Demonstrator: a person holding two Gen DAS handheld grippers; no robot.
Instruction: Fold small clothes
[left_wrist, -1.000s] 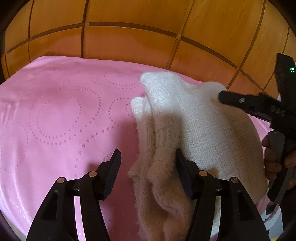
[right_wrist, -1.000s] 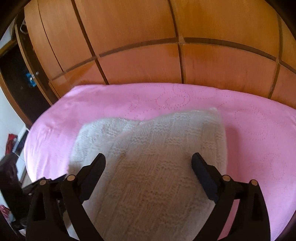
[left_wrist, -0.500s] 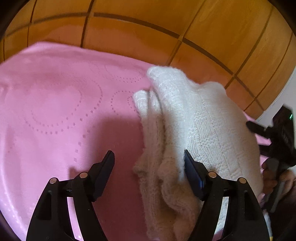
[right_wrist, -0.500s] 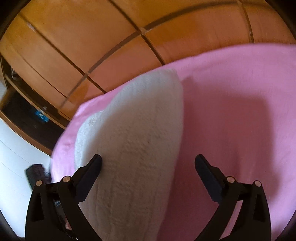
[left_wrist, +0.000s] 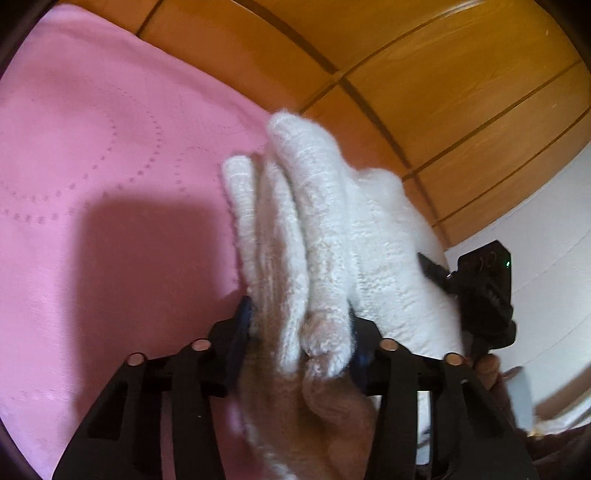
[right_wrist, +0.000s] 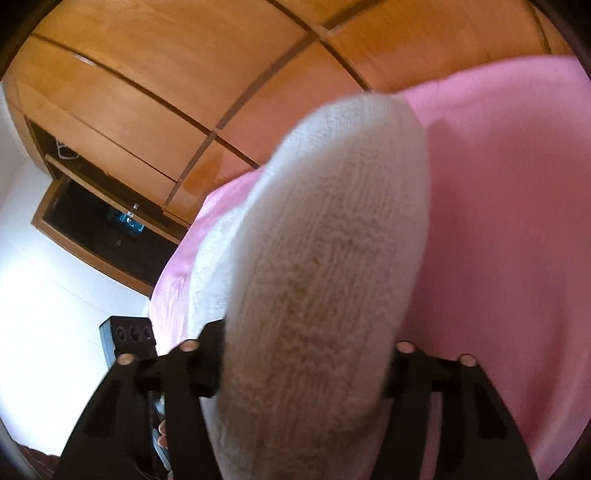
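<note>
The white knitted garment lies bunched on the pink cloth, stretching ahead of both grippers. The left gripper has just closed and is clamped on its folded near edge. The right gripper, likewise just closed, pinches the garment's other side. Wooden panels stand beyond.

Two wrist fisheyes, close, angled down, sharing white knit, pink cloth
</note>
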